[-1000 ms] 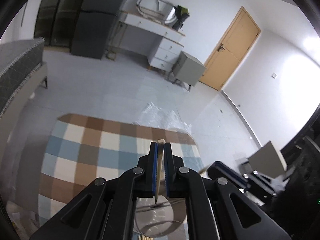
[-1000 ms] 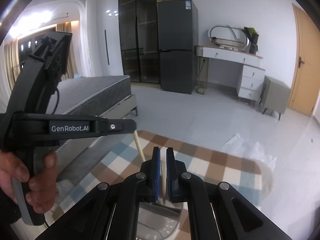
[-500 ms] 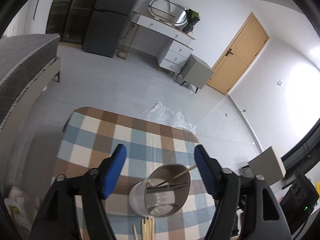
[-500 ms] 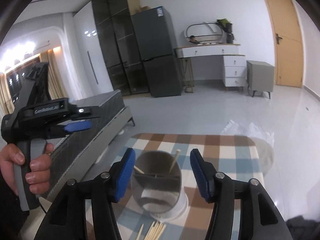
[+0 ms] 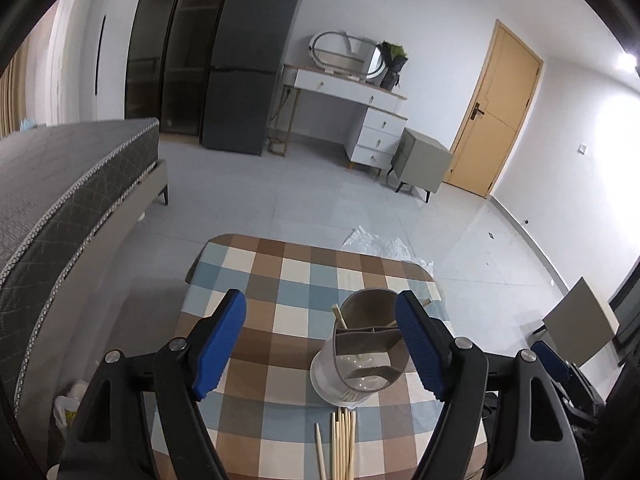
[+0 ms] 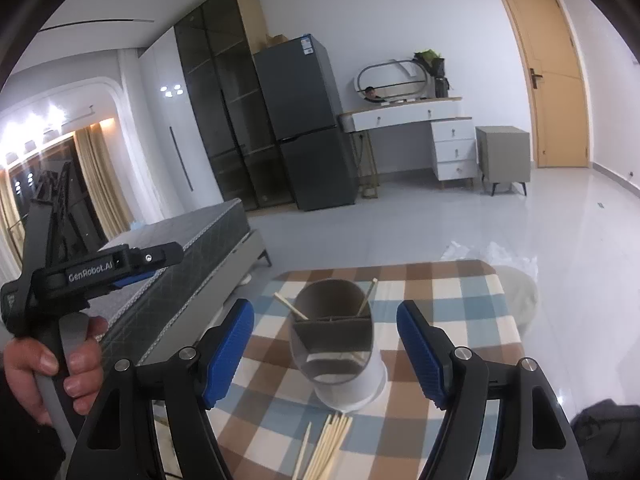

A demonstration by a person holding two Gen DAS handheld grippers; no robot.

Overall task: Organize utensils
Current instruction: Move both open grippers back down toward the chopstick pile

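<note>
Even indoor light — sharp, fisheye-bent edges, dark corners.

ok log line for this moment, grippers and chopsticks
left gripper: open, empty | right gripper: open, empty | holder: two chopsticks in | loose chopsticks: on cloth

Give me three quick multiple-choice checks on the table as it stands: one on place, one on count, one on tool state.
1. Where do the loose chopsticks lie?
A. On the checked cloth, on the camera's side of the holder
B. On the floor
C. On the bed

2. How many chopsticks poke above the holder's rim in the right wrist view?
A. None
B. Two
C. Five

3. How does the right tool stand?
A. Shut on a chopstick
B. Shut on the holder
C. Open, gripping nothing

Answers: 1 A, the bundle rests on the cloth just below the holder's base. 2 B, one stick leans out each side. 3 C, its blue pads stand wide apart, having just opened; the left tool likewise.
</note>
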